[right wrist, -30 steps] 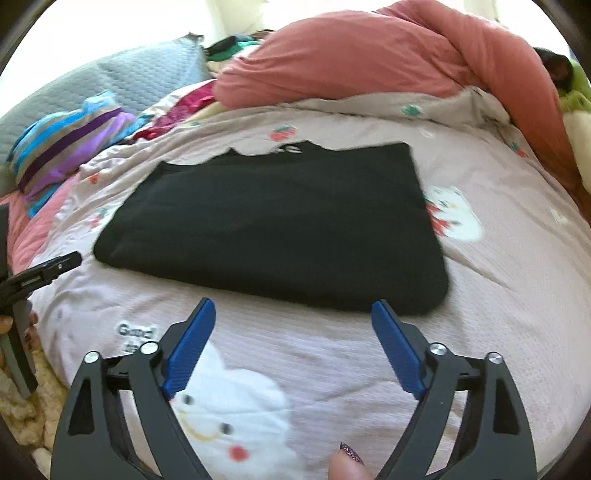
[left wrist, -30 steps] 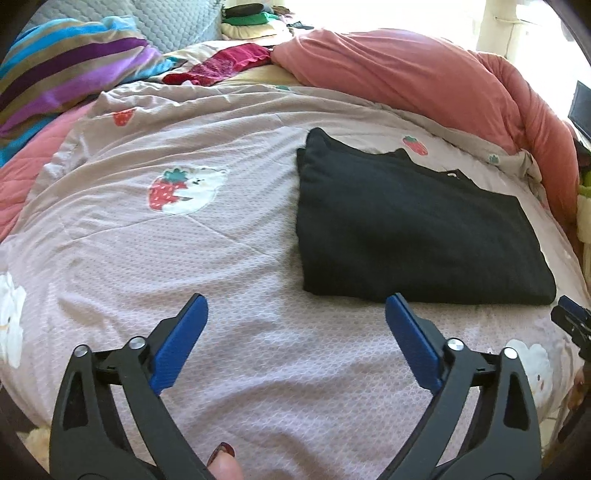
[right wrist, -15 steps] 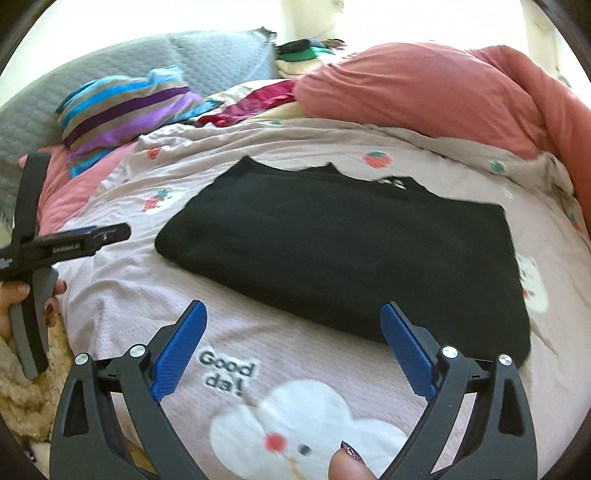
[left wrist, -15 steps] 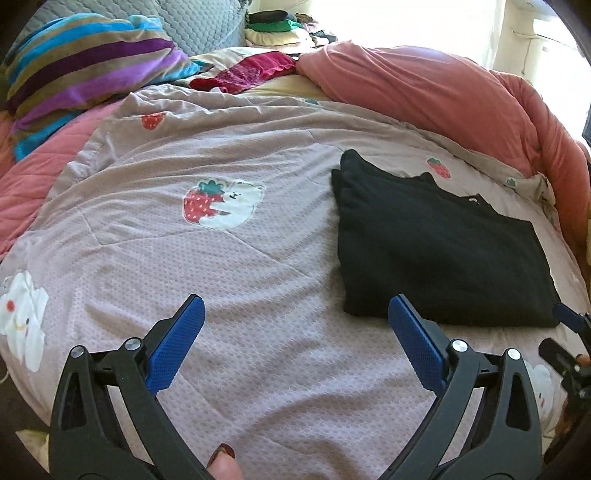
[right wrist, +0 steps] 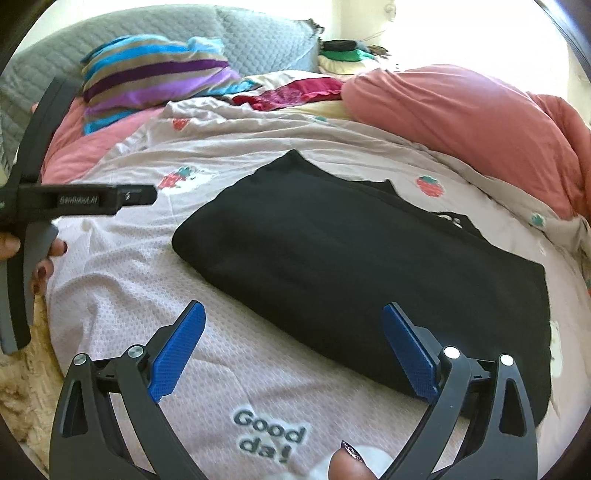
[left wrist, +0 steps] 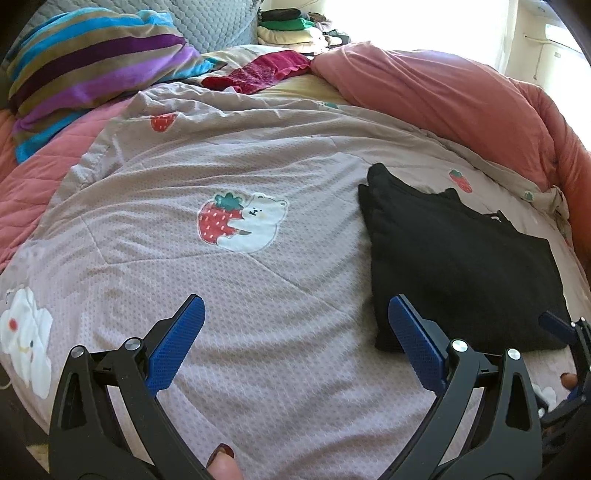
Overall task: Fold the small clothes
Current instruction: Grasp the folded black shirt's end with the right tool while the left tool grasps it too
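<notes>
On the bed's strawberry-print quilt (left wrist: 258, 295), from left to right, we hold the left gripper (left wrist: 295, 325) with jaws spread and empty beside the folded black garment (right wrist: 369, 266), whose near edge the equally wide, empty right gripper (right wrist: 291, 332) should pinch through all layers, judging by its thickness.

Your folded garment (left wrist: 458, 266) lies flat on the quilt (left wrist: 229, 295), to the right of its strawberry patch (left wrist: 240, 221); your left gripper (left wrist: 295, 339) hangs over bare quilt just left of the garment's near corner; your right gripper (right wrist: 291, 347) hangs before the garment's near edge, its right finger over the cloth. Behind the quilt, the striped pillow (left wrist: 92, 62) lies left, the rolled duvet (left wrist: 443, 96) right, a crumpled cloth (left wrist: 258, 72) between them; stacked clothes (left wrist: 288, 27) sit farther back.
</notes>
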Available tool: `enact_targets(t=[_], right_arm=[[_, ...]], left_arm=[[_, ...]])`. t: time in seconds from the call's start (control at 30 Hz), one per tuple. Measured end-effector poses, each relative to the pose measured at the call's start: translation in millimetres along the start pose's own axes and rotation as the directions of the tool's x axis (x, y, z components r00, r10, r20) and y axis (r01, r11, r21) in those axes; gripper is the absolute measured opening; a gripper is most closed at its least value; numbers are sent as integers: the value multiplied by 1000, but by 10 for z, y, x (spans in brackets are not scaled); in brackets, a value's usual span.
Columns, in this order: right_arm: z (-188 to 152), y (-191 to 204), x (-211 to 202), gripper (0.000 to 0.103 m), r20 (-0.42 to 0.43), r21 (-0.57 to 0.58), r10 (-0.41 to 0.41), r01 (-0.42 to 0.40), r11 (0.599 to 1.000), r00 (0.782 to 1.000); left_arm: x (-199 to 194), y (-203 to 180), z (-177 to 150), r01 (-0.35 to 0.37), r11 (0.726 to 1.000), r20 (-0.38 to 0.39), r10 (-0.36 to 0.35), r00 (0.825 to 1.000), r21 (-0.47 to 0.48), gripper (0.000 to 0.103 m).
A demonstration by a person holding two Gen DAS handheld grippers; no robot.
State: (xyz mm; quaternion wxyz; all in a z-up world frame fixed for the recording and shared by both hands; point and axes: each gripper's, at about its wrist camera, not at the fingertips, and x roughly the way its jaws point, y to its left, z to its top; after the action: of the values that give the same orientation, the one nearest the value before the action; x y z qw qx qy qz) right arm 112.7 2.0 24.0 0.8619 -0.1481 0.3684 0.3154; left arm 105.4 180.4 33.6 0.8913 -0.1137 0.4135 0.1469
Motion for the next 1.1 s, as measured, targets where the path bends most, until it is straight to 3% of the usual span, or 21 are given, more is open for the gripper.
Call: enact_targets(t=[0.23,0.5,0.67,0.97,1.0,1.1], right_arm=[[43,173,256,96,-33,-79,-20,17,997,999],[118,387,598,96,-66,-198,-106,91,976,992],[200,506,751,97,-52,-252,-145,128,959,988],[405,620,971,95,-7,-284,-186,176,943,983],[418,634,976,94,4,-288,-191,184,940,982],[443,673,951,75,39,-298,-173,177,938,984]], left_arm=[[175,54,158,2,1000,-21,-2,1000,-28,93],[432,-10,412,16,999,-63,-18,998,-34,93],[576,-63,527,23,1000,-81,-24,996,-15,93],[910,-8,724,60,996,-166,-71,984,-71,93],[940,-6,748,67,994,-171,-80,982,-81,93],[1023,-19,800,88,991,-192,-107,976,-104,93]])
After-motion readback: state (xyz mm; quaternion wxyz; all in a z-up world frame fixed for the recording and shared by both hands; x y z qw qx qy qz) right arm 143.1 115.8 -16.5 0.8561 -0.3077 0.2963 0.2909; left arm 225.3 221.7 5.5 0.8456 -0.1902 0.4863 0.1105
